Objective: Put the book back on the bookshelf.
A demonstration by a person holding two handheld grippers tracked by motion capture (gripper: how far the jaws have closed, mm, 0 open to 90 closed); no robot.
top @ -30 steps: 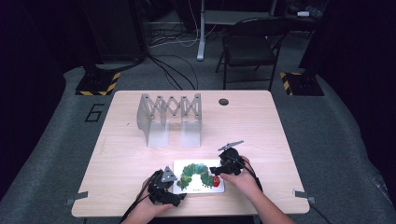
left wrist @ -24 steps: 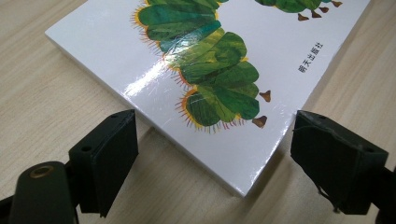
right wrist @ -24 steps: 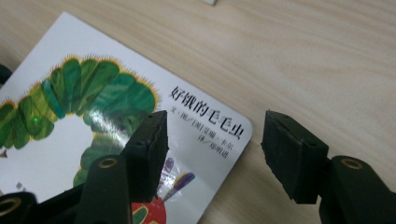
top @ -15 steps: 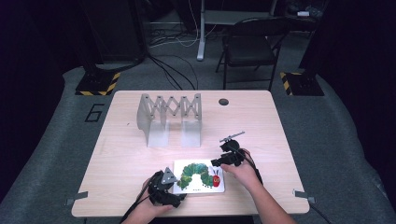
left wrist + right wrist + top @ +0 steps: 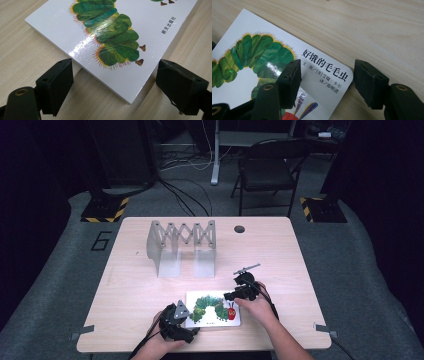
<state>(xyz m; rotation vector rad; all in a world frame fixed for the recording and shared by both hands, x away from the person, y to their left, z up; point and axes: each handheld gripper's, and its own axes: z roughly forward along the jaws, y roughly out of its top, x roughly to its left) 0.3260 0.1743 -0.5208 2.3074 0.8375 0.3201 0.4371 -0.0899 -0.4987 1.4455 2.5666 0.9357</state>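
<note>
Wood-grain surface [image 5: 280,255] carries a white picture book [image 5: 214,309] with a green caterpillar on its cover, lying flat near the front edge between the two claws. The left claw [image 5: 115,80] stands open, one book corner between its jaws, pads clear of it. The right claw [image 5: 325,80] has just been opening; one jaw sits over the cover, the other beyond the rounded corner, neither visibly pressing. Beyond both claws stands a grey folding rack [image 5: 182,247]. Farther off, a folding chair [image 5: 267,170] and cables on grey floor; the room behind is too dark to read.
</note>
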